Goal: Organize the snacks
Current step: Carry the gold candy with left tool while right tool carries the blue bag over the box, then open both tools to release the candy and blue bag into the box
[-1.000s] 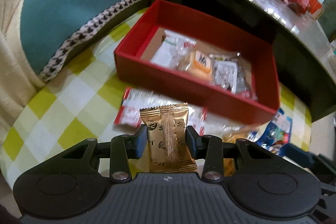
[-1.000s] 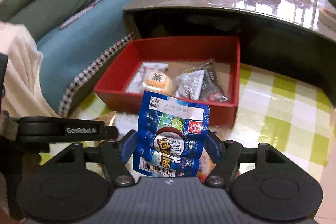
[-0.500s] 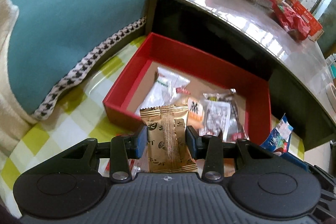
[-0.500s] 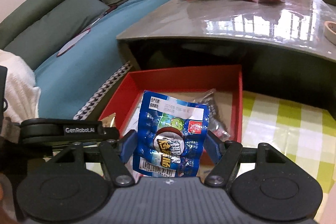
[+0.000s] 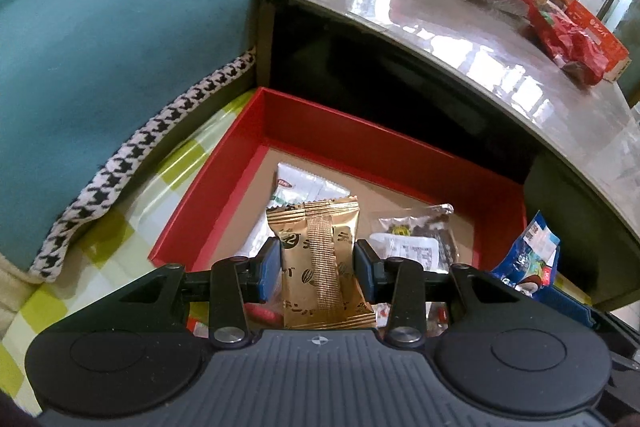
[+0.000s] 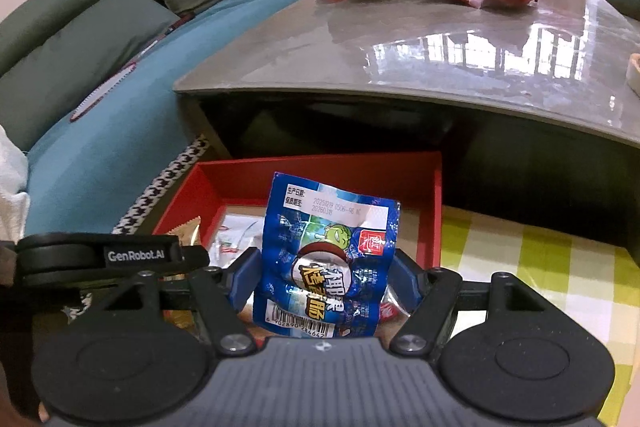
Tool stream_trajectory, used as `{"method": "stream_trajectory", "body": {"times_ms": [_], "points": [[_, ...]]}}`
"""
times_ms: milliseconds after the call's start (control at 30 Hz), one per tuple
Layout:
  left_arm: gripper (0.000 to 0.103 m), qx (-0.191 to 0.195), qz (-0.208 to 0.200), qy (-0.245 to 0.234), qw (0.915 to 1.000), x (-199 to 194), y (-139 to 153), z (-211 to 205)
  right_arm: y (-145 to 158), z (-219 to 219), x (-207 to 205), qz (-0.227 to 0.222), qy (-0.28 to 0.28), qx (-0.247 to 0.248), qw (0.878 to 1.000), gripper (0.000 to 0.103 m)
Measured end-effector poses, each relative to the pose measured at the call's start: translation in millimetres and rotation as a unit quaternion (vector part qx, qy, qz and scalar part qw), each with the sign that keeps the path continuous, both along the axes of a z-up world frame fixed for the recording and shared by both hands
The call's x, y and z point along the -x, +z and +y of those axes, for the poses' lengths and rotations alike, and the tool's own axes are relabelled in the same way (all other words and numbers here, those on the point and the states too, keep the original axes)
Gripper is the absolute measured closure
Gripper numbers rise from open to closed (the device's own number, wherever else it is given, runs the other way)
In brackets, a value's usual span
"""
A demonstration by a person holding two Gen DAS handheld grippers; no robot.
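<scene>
A glossy grey tabletop (image 6: 460, 59) curves across the upper frame above a yellow-checked cloth (image 6: 532, 267). At bottom centre, the left gripper (image 5: 318, 269) pinches a ribbed gold packet (image 5: 320, 263); the right gripper (image 6: 324, 279) clamps a crinkly blue packet (image 6: 328, 251), both over the red box (image 5: 384, 155).

Daylight from windows at the far right glares off the glossy grey tabletop (image 6: 460, 55) in white patches on my right feed. Under the table (image 5: 400, 79) it is deep shadow. Both feeds are bright and sharp at centre, with straight edges bowing near the corners.
</scene>
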State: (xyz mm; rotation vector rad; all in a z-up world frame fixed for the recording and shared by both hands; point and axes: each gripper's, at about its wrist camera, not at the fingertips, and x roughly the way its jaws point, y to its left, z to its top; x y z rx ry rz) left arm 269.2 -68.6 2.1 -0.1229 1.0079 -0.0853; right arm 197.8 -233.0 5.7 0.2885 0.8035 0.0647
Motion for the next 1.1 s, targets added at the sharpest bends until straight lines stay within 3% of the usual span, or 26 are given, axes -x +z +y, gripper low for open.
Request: {"method": "stream_trajectory", "body": {"times_ms": [667, 1100], "points": [[0.054, -0.029, 0.014, 0.002, 0.9995, -29, -27, -5, -34, 2, -33, 0.018, 0.003, 0.034, 0.999, 0.028], [0.039, -0.022, 0.013, 0.005, 0.9997, -29, -22, -1, -32, -3, -33, 0.007, 0.002, 0.026, 1.0, 0.028]]}}
